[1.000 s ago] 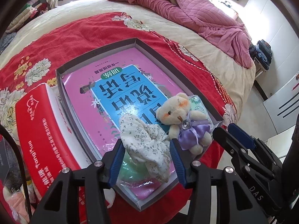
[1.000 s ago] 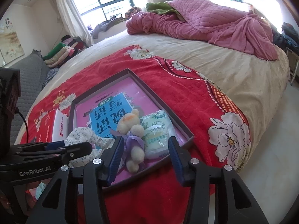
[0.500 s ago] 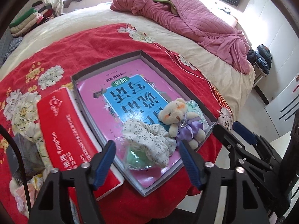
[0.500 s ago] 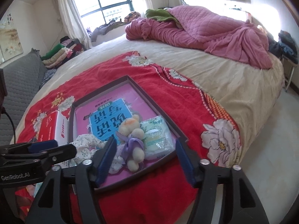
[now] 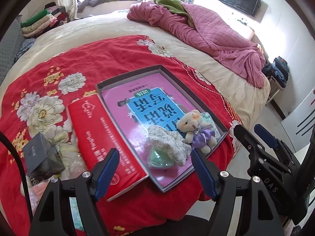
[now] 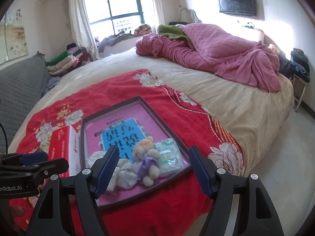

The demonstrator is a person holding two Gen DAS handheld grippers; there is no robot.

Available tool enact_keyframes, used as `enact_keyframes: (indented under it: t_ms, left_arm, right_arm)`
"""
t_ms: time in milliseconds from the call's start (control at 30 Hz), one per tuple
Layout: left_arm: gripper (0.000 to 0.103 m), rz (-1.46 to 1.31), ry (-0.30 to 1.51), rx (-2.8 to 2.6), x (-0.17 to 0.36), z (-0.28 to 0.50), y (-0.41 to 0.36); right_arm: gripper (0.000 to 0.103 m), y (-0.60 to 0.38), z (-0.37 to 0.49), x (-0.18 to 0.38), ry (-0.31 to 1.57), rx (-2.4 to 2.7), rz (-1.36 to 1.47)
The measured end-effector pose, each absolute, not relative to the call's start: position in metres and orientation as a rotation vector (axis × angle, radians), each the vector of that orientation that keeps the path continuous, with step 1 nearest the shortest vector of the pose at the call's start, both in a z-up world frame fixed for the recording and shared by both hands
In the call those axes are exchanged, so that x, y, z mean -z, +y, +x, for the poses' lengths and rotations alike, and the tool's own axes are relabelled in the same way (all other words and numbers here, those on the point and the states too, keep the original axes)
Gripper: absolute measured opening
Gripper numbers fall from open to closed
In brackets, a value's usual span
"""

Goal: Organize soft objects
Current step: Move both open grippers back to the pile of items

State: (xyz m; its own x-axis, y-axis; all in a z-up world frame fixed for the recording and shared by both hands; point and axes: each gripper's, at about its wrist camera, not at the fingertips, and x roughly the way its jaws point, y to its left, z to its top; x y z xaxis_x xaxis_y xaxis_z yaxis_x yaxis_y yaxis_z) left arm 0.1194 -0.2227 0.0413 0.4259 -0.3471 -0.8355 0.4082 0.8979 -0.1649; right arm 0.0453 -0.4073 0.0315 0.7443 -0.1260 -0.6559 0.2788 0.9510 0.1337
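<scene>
on the red floral blanket (image 5: 110,59) sit, from left to right: one dark grey box (image 5: 42,157), one red carton (image 5: 104,143) with white print too blurred to read, and one shallow dark tray (image 5: 130,74) touching the carton's right side. the tray holds one pink and blue book (image 5: 145,106) bearing large upside-down chinese characters. at the tray's near end lie four soft items: one green packet (image 5: 159,158) under one floral cloth bundle (image 5: 169,143), one small teddy bear (image 5: 194,126) with a purple bow just right of the cloth, and one white wrapped pack (image 5: 208,122) beside the bear against the tray's right wall. one pink quilt (image 5: 206,31) lies heaped at the far right of the bed (image 5: 94,27).

two claws are present. the left gripper (image 5: 154,169) has just been opening; its blue pads stand wide, clear above the tray's near end, touching and holding nothing, the cloth bundle lying free below the gap. the right gripper (image 6: 152,169) has likewise just been opening; its pads stand wide and empty, with the bear (image 6: 146,157) and the wrapped pack (image 6: 169,157) seen through the gap, neither touched.

legible writing: "das" on the right gripper's body (image 5: 269,182) as seen from the left wrist, and "nrobot.ai" on the left gripper's body (image 6: 17,186) as seen from the right wrist.
</scene>
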Motion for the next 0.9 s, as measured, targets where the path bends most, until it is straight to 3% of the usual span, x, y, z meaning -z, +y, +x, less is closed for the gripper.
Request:
enact_keyframes:
  t_ms: [900]
  left_arm:
    - [0.075,-0.074,0.956,0.328,-0.077,0.092,-0.113]
  right_arm:
    - [0.075,-0.315,0.038,-0.079,0.645,0.077,0.094]
